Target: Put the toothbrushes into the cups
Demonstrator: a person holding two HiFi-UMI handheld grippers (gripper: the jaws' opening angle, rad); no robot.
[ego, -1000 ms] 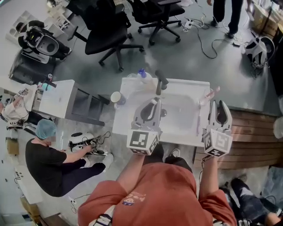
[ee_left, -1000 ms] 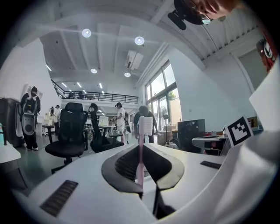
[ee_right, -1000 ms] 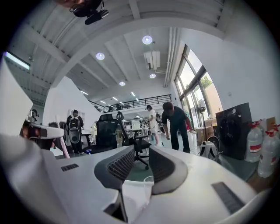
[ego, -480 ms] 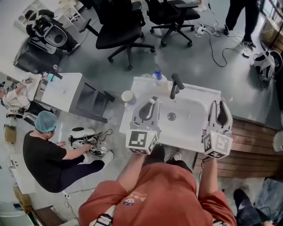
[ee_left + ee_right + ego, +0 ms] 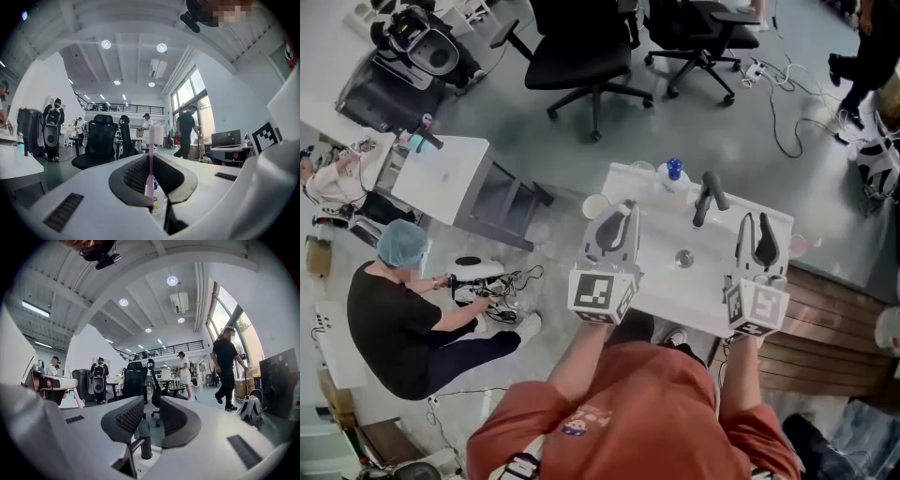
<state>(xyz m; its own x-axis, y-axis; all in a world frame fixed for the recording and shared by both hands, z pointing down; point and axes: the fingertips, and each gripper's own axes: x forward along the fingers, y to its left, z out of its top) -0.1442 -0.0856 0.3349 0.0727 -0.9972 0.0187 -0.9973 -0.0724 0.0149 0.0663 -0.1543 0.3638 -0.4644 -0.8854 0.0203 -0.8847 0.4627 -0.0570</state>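
Observation:
My left gripper (image 5: 622, 214) hovers over the left rim of the white sink (image 5: 656, 286). It is shut on a pink toothbrush (image 5: 150, 161), which stands upright between the jaws in the left gripper view, its white head on top. A pale cup (image 5: 596, 206) stands just left of the sink, close to the left gripper's tips. My right gripper (image 5: 757, 225) hangs over the right part of the basin. Its jaws (image 5: 151, 412) stand apart with nothing between them, and the black faucet (image 5: 145, 439) shows through the gap. A pinkish object (image 5: 802, 246) lies at the sink's right edge.
The black faucet (image 5: 709, 195) and a blue-capped bottle (image 5: 673, 172) stand at the sink's back rim. A person in a blue cap (image 5: 401, 246) sits on the floor at left beside a white table (image 5: 441, 178). Office chairs (image 5: 581, 66) and cables lie beyond. Wooden boards (image 5: 825, 319) are at the right.
The head view has swung, so the sink now lies further right and lower. Both grippers have shifted left relative to the sink, from its middle and right edge to its left rim and right part.

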